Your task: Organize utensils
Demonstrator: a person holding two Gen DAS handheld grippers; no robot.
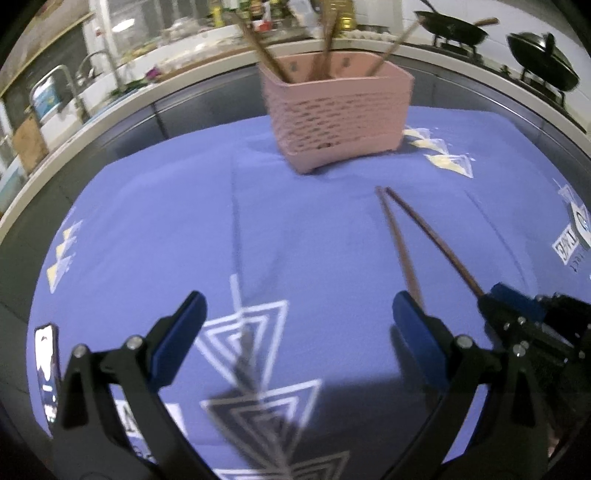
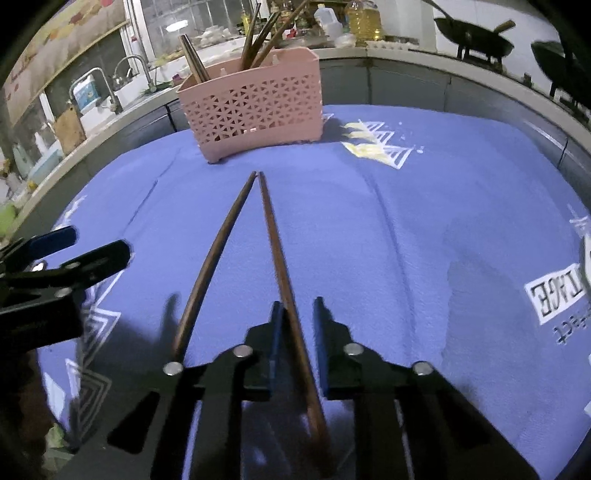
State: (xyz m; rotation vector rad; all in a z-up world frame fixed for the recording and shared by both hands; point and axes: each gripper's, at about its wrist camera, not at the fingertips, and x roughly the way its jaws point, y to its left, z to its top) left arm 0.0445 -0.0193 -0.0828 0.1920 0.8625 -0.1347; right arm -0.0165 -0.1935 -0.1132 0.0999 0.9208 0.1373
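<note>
A pink perforated utensil basket [image 2: 255, 118] stands at the far side of the blue cloth and holds several brown chopsticks; it also shows in the left wrist view [image 1: 338, 110]. Two brown chopsticks lie on the cloth in a narrow V, tips toward the basket. My right gripper [image 2: 298, 321] is narrowly open around the right chopstick [image 2: 275, 236], its jaws not touching it. The left chopstick [image 2: 218, 243] lies just outside its left finger. My left gripper [image 1: 297, 314] is wide open and empty, hovering left of the chopsticks [image 1: 397, 236]. The right gripper [image 1: 517, 310] shows at its right.
The blue cloth [image 2: 424, 229] with white triangle prints covers the table. A phone [image 1: 48, 369] lies at the table's left edge. Behind are a counter with a sink and faucets [image 2: 110, 88], bottles, and black woks [image 1: 454, 26] at the right.
</note>
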